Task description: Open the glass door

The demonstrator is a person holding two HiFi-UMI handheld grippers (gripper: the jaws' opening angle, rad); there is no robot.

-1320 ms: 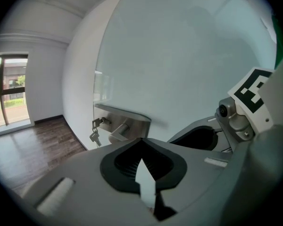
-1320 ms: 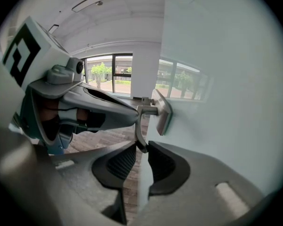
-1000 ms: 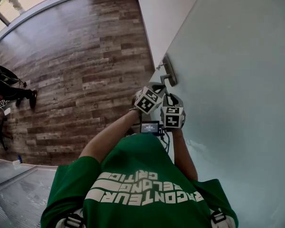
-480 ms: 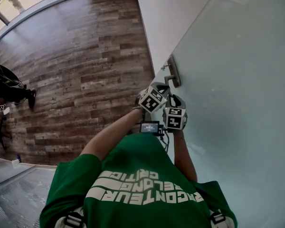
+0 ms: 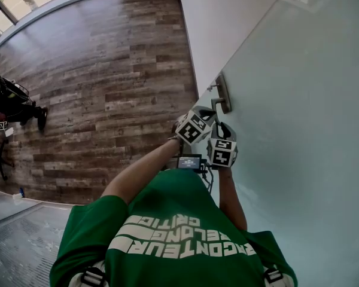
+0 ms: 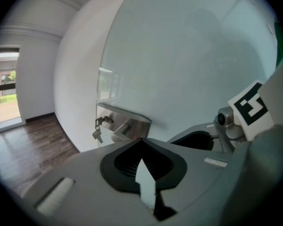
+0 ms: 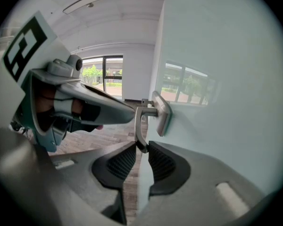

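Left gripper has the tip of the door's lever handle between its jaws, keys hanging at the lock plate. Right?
Not the left: the right gripper has its jaws closed on the tip of the lever handle, as the right gripper view shows. The left gripper has its jaws together on nothing. The keys do hang at the lock plate.

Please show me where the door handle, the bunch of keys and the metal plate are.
door handle [image 7: 138, 126], right gripper view, on the down-turned lever.
keys [image 6: 97, 134], left gripper view, on the hanging key.
metal plate [image 7: 161, 113], right gripper view, on its front face.
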